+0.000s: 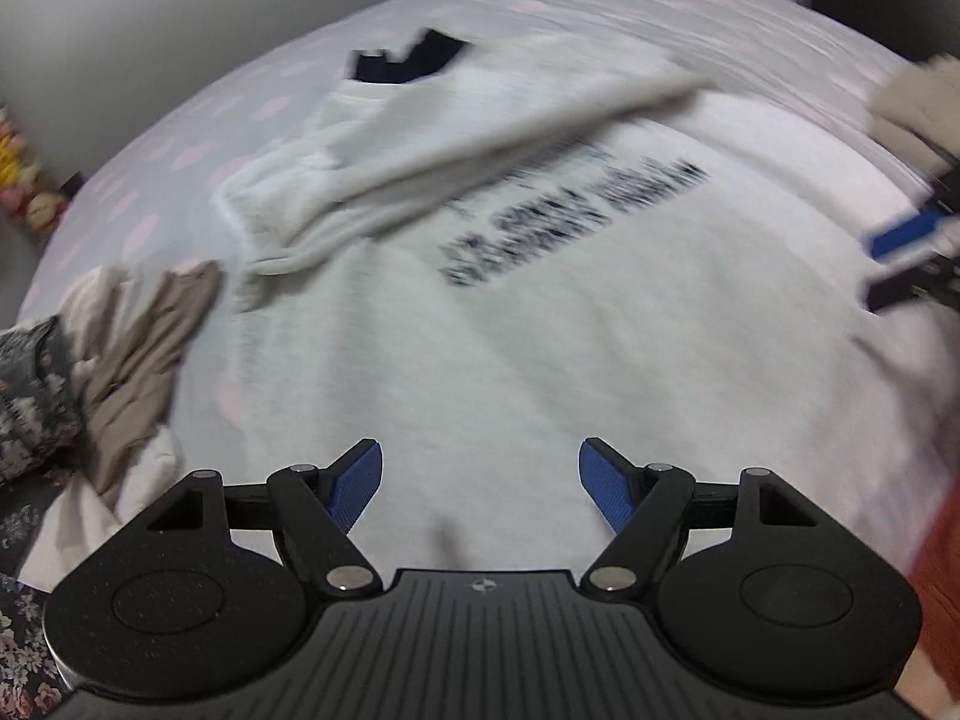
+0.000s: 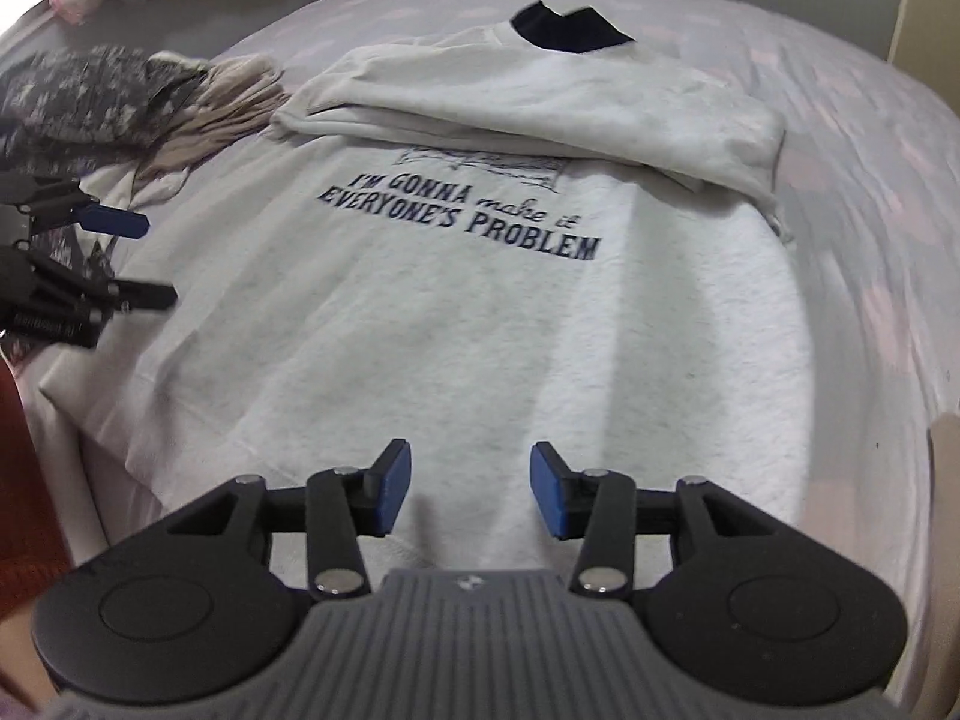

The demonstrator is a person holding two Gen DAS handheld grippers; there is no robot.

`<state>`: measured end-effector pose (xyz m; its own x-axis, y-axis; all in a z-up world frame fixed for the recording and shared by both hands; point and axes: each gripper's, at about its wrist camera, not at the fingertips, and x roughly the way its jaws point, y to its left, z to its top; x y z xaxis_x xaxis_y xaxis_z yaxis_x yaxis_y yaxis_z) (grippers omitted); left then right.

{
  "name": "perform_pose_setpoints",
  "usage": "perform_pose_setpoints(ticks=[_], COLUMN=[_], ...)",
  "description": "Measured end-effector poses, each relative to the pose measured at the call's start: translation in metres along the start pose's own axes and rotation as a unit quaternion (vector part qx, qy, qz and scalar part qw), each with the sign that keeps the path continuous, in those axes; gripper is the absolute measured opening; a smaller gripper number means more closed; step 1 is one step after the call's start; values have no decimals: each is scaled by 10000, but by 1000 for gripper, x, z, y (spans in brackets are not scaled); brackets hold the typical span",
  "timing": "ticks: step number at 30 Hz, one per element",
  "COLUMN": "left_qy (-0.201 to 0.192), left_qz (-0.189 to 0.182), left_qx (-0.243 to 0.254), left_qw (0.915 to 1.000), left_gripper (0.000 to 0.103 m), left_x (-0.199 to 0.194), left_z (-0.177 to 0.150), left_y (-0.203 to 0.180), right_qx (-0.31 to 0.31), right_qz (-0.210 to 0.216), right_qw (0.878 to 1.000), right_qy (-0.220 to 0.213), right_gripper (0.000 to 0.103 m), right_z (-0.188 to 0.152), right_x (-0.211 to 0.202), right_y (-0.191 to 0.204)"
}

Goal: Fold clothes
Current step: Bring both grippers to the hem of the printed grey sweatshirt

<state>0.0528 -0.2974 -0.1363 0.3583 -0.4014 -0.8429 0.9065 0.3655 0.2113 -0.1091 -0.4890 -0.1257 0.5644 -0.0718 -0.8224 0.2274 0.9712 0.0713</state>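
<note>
1. at the far left of the right wrist view lies a heap of other clothes [image 2: 90,96]: a dark flowered piece and a beige piece [image 2: 234,96] just beside it, on the bed [image 2: 870,180].
2. the left gripper [image 2: 153,258] shows at the left edge of this view, over the left side of the sweatshirt. its fingers [image 2: 120,221] stand apart and nothing is between them.
3. the light grey sweatshirt [image 2: 480,348] lies flat on the bed, front side up, with the hem close to the cameras and the dark collar [image 2: 567,27] far away.
4. both sleeves are folded across the chest, above the dark printed text [image 2: 462,213]; the upper folded sleeve [image 2: 540,102] reaches from the left edge of the body to the right edge.
5. the right gripper [image 2: 471,489] hangs over the lower middle of the sweatshirt, near the hem. its fingers [image 2: 549,492] are apart, about half way, and they hold nothing.
6. in the left wrist view, which is blurred, the left gripper [image 1: 480,483] is also above the lower part of the sweatshirt [image 1: 540,330], with the fingers [image 1: 606,483] wide apart and empty; i cannot tell if they touch the cloth.
7. at the right edge of that view the right gripper [image 1: 906,258] appears, blurred, with a blue pad.
8. the bed cover is pale with faint pink marks.
</note>
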Motion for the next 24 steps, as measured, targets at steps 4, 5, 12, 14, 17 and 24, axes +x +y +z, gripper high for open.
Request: perform_pose_setpoints(ticks=[4,5,12,14,17,24], left_qy=[81,131,589,777,1009,1405], left_qz=[-113,-121,-111,-95,-189,-276], left_qx=[697,802,1317,1387,1526,2254], left_qw=[9975,9966,9895,9872,9829,9637], left_gripper=[72,72,72,72,72,74], left_x=[-4,-4,7,12,18,31], left_z=[-6,-8,-22,-24,-27,-36], left_y=[-34,-40,-64,-66,-68,-84], right_qx=[-772,-867,-1245,-1261,-1330,-1934], right_qz=[76,99,372,359,299,70], right_qw=[9969,9959,9829,9813,9782,9644], right_qy=[113,233,1301,1409,1567,1800], right_gripper=[71,72,86,90,96,102], right_z=[-5,-7,-12,-13,-14,-20], right_x=[4,8,45,50,57,67], right_y=[31,35,47,48,51,66])
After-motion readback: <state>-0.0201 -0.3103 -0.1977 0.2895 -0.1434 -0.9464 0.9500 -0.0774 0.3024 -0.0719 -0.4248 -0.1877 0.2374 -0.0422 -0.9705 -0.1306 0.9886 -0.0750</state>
